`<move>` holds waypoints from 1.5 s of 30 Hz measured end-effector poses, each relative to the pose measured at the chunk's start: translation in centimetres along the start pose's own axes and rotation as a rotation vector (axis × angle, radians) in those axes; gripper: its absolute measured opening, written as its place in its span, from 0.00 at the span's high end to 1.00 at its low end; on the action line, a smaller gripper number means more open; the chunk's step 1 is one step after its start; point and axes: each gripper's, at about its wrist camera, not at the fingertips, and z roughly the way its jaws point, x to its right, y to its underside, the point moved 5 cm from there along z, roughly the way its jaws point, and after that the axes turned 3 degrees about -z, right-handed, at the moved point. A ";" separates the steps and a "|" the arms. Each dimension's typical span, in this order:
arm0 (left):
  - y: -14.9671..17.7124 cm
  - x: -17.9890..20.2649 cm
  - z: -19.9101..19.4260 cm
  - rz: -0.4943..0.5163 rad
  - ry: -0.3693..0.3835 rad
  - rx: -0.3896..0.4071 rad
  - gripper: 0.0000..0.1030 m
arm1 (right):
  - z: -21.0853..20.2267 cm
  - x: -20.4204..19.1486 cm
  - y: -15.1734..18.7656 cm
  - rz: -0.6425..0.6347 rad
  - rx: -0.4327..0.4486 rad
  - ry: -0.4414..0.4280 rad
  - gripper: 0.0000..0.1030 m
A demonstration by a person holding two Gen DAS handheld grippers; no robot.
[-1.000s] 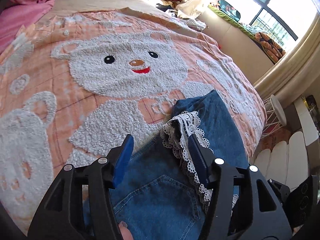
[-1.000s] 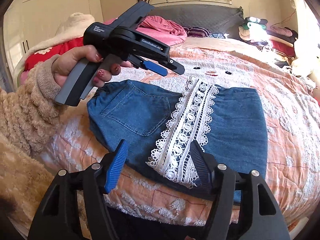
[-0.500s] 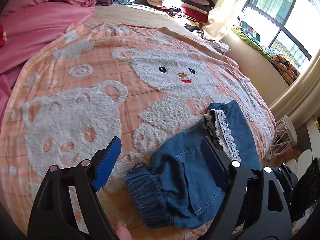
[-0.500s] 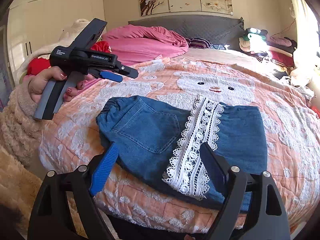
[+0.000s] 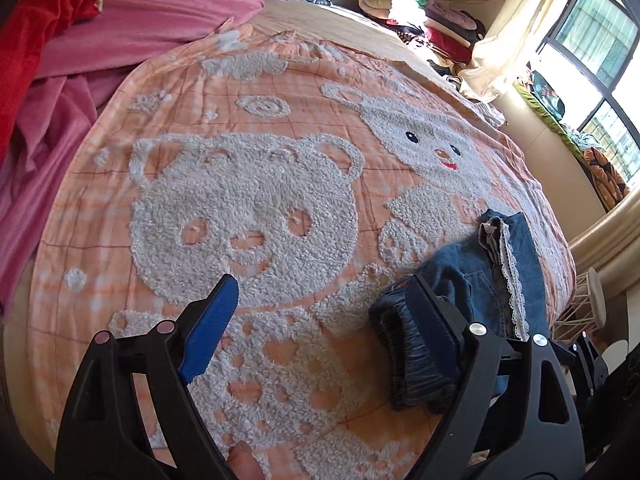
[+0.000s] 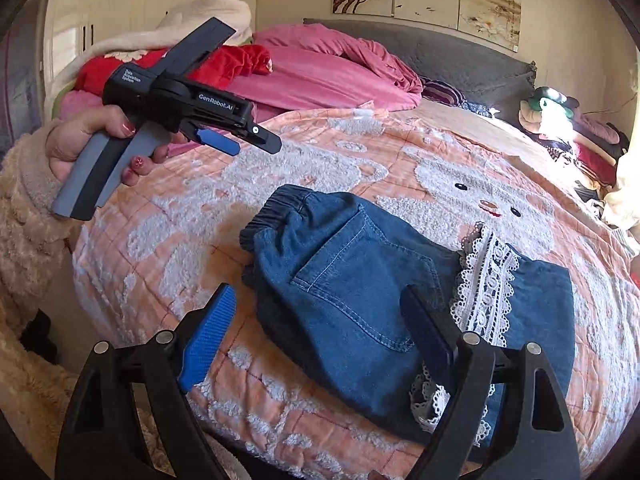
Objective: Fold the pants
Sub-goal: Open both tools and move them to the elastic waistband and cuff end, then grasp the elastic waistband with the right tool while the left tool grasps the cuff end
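The folded blue denim pants (image 6: 360, 280) with a white lace hem (image 6: 488, 280) lie on the orange bear bedspread (image 6: 340, 152), waistband to the left. In the left wrist view the pants (image 5: 472, 280) sit at the lower right. My left gripper (image 5: 324, 300) is open and empty, held above the bedspread left of the pants; it also shows in the right wrist view (image 6: 248, 140), in a hand. My right gripper (image 6: 320, 320) is open and empty, just above the pants' near edge.
Pink and red bedding (image 6: 320, 68) is piled at the head of the bed. Stacked clothes (image 5: 420, 12) lie at the far corner. A window and curtain (image 5: 580, 60) are on the right. A white wire stool (image 5: 592, 300) stands beside the bed.
My left gripper has drawn back and to the left, away from the pants. My right gripper has moved a little left along the pants. Both stay open.
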 end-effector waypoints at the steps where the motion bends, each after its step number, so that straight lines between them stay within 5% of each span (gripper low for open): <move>1: 0.1 -0.1 0.1 -0.001 0.004 -0.005 0.24 | 0.4 -0.2 0.1 -0.008 -0.011 0.004 0.19; 13: 1.8 1.4 2.6 0.006 0.129 -0.086 0.24 | 3.0 -2.4 0.5 -0.092 -0.069 0.014 0.19; 20: 2.8 3.2 4.2 0.006 0.212 -0.144 0.41 | 4.6 -3.4 0.3 -0.144 -0.094 0.007 0.23; 25: 2.8 3.6 5.0 -0.006 0.240 -0.162 0.41 | 6.9 -3.4 0.3 -0.158 -0.134 0.030 0.24; 29: 3.4 3.8 6.2 -0.047 0.299 -0.208 0.41 | 8.9 -2.6 0.8 -0.164 -0.168 0.070 0.46; 38: 3.9 5.2 7.1 -0.073 0.308 -0.209 0.44 | 8.2 -0.3 0.5 -0.062 -0.101 0.000 0.63; 45: 2.2 8.8 3.9 -0.055 0.339 -0.106 0.48 | 4.4 2.6 -0.4 0.083 0.022 -0.019 0.72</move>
